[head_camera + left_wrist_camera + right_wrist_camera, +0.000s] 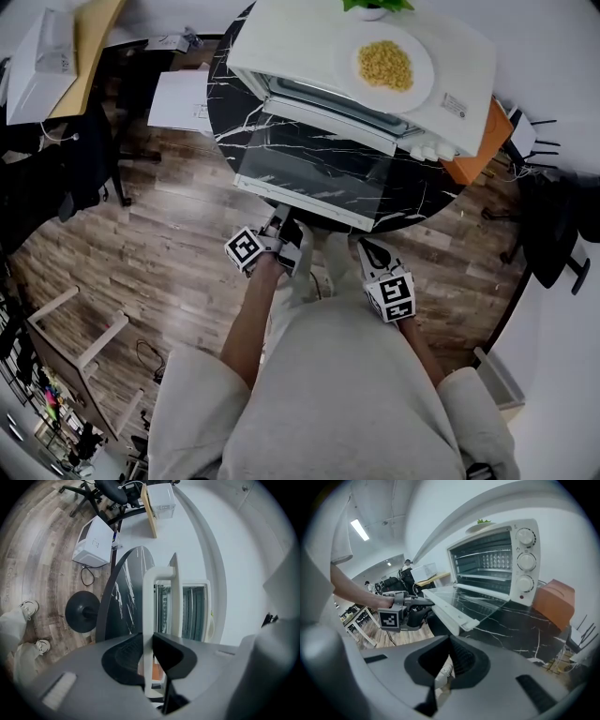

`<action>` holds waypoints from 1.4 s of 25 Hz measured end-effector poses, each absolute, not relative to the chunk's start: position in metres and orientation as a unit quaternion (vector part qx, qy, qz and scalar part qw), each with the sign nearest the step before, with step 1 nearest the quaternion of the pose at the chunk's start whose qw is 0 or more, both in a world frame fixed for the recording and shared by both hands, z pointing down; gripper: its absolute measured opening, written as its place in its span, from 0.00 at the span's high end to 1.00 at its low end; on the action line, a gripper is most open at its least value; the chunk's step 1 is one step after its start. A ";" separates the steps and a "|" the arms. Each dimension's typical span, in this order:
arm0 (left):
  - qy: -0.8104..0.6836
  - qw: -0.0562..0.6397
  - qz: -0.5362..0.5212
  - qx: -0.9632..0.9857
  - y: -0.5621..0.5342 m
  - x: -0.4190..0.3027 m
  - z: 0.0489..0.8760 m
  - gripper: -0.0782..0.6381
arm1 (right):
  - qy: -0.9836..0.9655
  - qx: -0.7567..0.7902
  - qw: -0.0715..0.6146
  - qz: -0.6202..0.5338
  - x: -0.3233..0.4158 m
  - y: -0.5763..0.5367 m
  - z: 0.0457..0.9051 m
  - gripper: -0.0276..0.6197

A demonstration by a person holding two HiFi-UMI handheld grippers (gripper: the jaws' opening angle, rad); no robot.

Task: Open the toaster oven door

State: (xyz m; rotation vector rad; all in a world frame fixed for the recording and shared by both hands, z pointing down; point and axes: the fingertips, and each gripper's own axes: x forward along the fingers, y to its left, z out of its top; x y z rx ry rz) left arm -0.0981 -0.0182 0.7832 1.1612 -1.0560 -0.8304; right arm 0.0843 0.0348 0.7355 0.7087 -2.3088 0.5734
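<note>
The toaster oven (pixel 375 84) is pictured at 12 o'clock on a round black marble worktop (pixel 225 103), with its glass door (pixel 319 173) swung down towards 6 o'clock and lying about level over the worktop. The inside of the oven and its wire racks are laid open to view from the right gripper view.

The white handle (pixel 323 208) along the door's front edge is pinched between the jaws of the left gripper (pixel 149 641), which is set at the door's 7 o'clock corner. In the left gripper view the white bar is seen running straight between the two dark pads, with both pressed against it.

The right gripper (pixel 370 253) is held at about 5 o'clock of the door, near its front edge but apart from it. Its jaws are brought together at the tips, and nothing is held between them.

A plate (pixel 389 66) of yellow food is carried on the oven's roof, and an orange box (pixel 478 155) is stood at the oven's 4 o'clock side.

The opening is judged to be as good as done, since the door is down and the oven mouth is clear. Little is judged to be left beyond the handle being let go, and perhaps the door being eased to its stop, if it is not already there.
</note>
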 end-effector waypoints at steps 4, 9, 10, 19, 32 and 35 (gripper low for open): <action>-0.462 0.633 -0.366 0.501 -0.019 -0.099 0.787 0.79 | -0.881 0.267 0.322 0.220 0.081 0.035 0.739 0.94; -0.463 0.637 -0.369 0.494 -0.017 -0.099 0.792 0.79 | -0.878 0.271 0.324 0.224 0.083 0.036 0.743 0.94; -0.461 0.637 -0.371 0.494 -0.018 -0.099 0.792 0.79 | -0.878 0.272 0.324 0.225 0.084 0.036 0.743 0.94; -0.455 0.638 -0.372 0.498 -0.017 -0.098 0.791 0.79 | -0.877 0.273 0.325 0.226 0.085 0.034 0.744 0.94; -0.437 0.640 -0.392 0.496 -0.010 -0.093 0.783 0.68 | -0.879 0.265 0.327 0.223 0.083 0.034 0.745 0.94; -0.436 0.639 -0.390 0.500 -0.007 -0.092 0.782 0.68 | -0.879 0.265 0.329 0.222 0.084 0.033 0.745 0.94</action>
